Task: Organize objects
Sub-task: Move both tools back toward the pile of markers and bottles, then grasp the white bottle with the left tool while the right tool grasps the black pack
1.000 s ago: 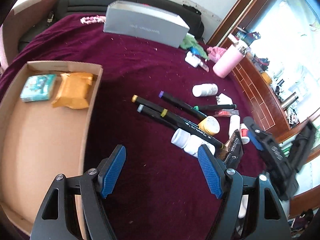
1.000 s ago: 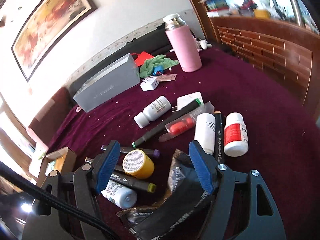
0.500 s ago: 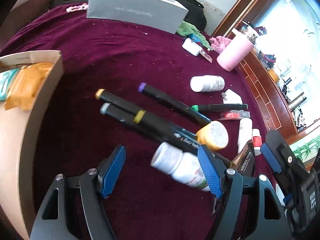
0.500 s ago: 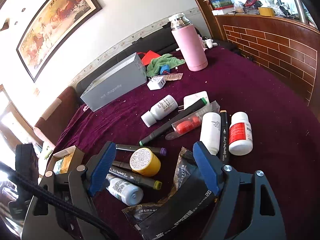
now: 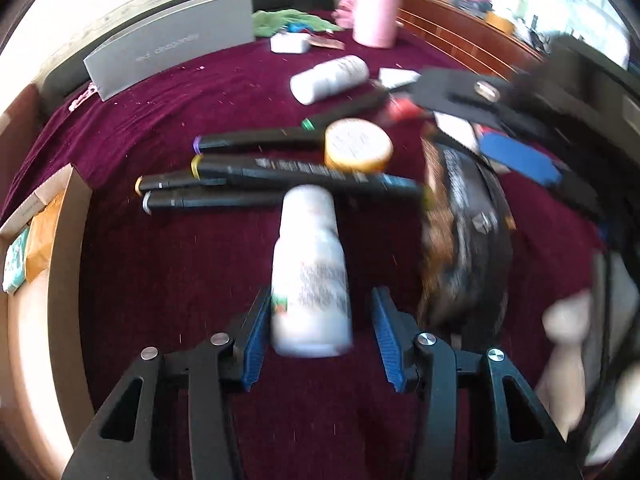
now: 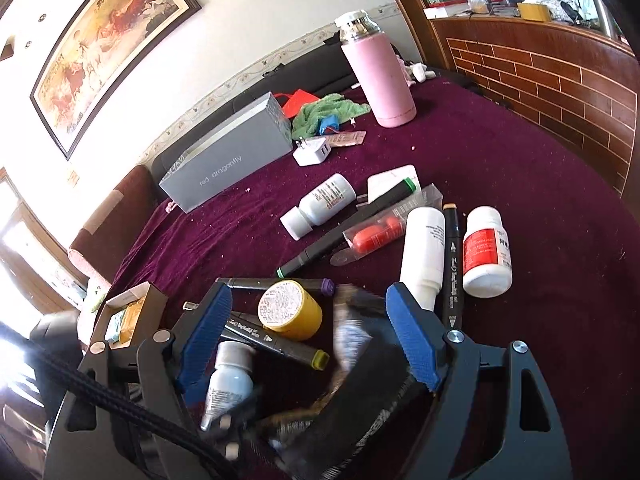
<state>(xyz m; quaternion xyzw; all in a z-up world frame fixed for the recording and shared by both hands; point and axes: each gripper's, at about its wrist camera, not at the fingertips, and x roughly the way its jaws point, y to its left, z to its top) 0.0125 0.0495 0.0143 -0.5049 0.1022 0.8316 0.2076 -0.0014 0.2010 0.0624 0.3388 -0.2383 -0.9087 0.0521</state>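
Observation:
A white pill bottle [image 5: 308, 264] lies on the maroon cloth, its cap towards several black markers [image 5: 280, 176]. My left gripper [image 5: 320, 300] straddles the bottle's base and its jaws are closing; a gap still shows at the right pad. The same bottle [image 6: 230, 380] appears low in the right wrist view. My right gripper [image 6: 310, 296] hangs open above a yellow-lidded jar [image 6: 290, 312] and a black pouch [image 6: 372, 392], holding nothing. An open cardboard box [image 5: 72, 216] with packets stands at the left.
A grey carton [image 5: 172, 44], a pink flask [image 5: 378, 8], a green cloth [image 6: 324, 110] and a white charger [image 6: 312, 152] sit at the back. More white bottles [image 6: 486, 252] and a blister pack [image 6: 376, 236] lie right of the markers. A hand [image 5: 564, 340] shows at the right.
My left gripper swung right and down from beside the cardboard box onto the white bottle, rolled, and its jaws narrowed around it. The right gripper stayed put, its jaws slightly wider.

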